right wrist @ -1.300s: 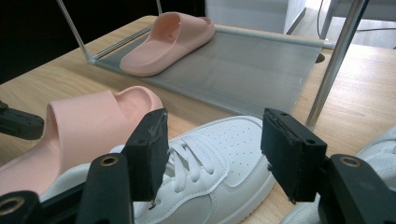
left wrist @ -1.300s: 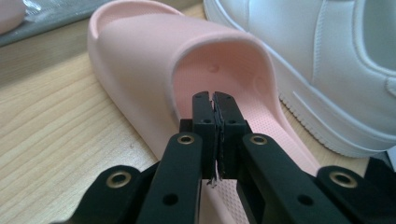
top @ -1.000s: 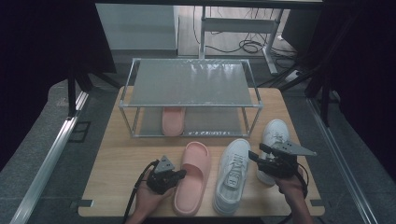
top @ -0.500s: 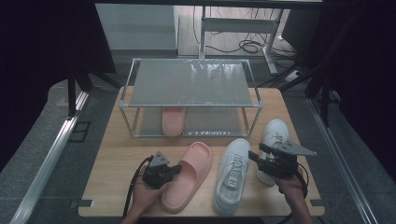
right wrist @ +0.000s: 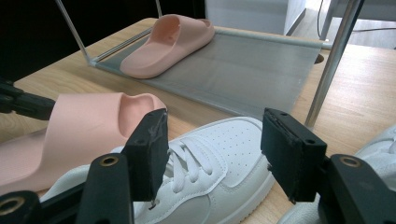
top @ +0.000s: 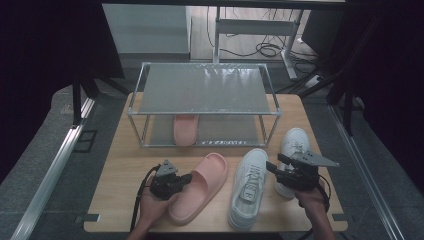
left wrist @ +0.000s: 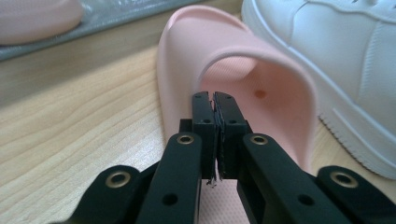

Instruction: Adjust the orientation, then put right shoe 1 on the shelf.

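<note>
A pink slipper (top: pixel 200 190) lies slanted on the table's front, toe towards the right. My left gripper (top: pixel 187 179) is at its left side, shut. In the left gripper view the gripper (left wrist: pixel 214 95) has its pads pressed together over the footbed, tips at the mouth of the slipper's strap (left wrist: pixel 280 84); I see nothing between the pads. My right gripper (top: pixel 274 169) is open, and hovers just right of a white sneaker (top: pixel 247 187). In its own view that gripper (right wrist: pixel 212 140) stands wide above the sneaker's laces (right wrist: pixel 187 163), apart from them.
A second white sneaker (top: pixel 292 142) stands at the right, partly behind the right gripper. A two-level metal rack (top: pixel 200 87) stands at the back, with another pink slipper (top: pixel 185 129) on its lower shelf. Bare wooden table (top: pixel 125 165) lies left of the left hand.
The pink slipper has turned: its toe swung to the right and its heel to the left, beside the left gripper. The right gripper has kept still.
</note>
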Tool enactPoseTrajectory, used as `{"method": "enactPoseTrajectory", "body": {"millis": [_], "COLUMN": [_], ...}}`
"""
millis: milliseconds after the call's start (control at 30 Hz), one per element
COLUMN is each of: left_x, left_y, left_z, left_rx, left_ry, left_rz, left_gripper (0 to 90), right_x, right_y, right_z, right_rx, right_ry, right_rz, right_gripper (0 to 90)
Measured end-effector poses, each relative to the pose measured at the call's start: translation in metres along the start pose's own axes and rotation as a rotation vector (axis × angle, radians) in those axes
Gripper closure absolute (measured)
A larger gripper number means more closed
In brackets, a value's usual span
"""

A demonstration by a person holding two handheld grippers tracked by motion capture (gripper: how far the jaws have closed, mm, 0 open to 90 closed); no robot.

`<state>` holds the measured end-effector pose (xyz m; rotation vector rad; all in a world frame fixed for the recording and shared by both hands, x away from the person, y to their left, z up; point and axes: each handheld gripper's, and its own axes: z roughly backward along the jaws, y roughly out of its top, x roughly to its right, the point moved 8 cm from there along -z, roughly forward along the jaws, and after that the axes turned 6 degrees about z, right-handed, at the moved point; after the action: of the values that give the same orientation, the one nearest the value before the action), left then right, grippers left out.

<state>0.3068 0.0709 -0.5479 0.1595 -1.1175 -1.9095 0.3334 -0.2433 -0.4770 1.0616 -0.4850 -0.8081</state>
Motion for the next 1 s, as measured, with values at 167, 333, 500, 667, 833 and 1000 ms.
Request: {"method": "enactPoseTrajectory", "body": {"millis": [167,333,500,667,833,1000], "left_x": [0.006,0.010,0.015,0.020,0.024,0.030], "left_y": [0.002,0.001,-0.004,-0.005,-0.007,-0.010], "left_z": [0.011,0.021,0.027,0.028,0.026,0.020], "left_rx": [0.018,0.021,0.013,0.004,-0.010,-0.036], "left_ry": [-0.029,-0.070,-0.088,-0.097,-0.082,-0.084], "left_rz": [0.005,0.019,0.020,0.011,-0.002,-0.009], "left_gripper": [86.8,84.7,83.2,79.6,69.1,62.0], "right_x": [0.001,0.002,0.002,0.000,0.001,-0.001], "right_y": [0.001,0.001,0.001,0.000,0.000,-0.001], "right_z": [0.001,0.003,0.004,0.002,0.002,0.001], "right_rx": [0.003,0.010,0.010,0.005,0.003,0.001], "right_ry": [-0.001,-0.005,-0.005,-0.002,-0.003,0.001], "right_rz": [-0.004,-0.007,-0.010,-0.008,-0.008,-0.005], "right_gripper": [41.8,41.8,41.8,41.8,41.8,41.9]}}
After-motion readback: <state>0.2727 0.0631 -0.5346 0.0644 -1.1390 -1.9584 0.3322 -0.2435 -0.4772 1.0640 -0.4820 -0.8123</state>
